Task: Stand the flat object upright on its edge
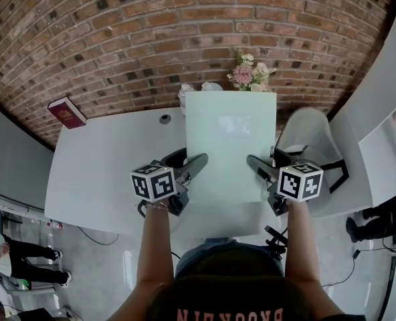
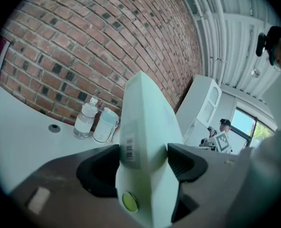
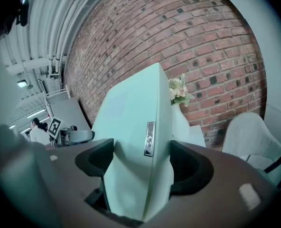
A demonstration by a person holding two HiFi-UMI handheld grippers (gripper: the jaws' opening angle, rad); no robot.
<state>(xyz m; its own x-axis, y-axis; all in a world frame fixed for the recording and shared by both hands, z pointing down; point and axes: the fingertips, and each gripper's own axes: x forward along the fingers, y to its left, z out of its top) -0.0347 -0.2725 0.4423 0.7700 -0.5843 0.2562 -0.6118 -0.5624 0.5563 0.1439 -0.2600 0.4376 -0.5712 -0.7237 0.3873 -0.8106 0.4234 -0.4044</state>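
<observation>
As left gripper [image 2: 143,158] and right gripper [image 3: 141,159] each clamp an edge, smooth pale-green rectangular box [image 1: 230,146]; glossy white table [image 1: 111,162]

Brick wall [image 1: 118,32] behind white table [image 1: 97,172]

Red book [image 1: 67,112], flowers [image 1: 250,72], water bottle [image 2: 85,121], pale tumbler [image 2: 105,125] on white table [image 1: 104,172]; chair [image 1: 310,132] beside.

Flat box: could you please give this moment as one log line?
flat box | left tool: shut on left edge | right tool: shut on right edge | over table
</observation>
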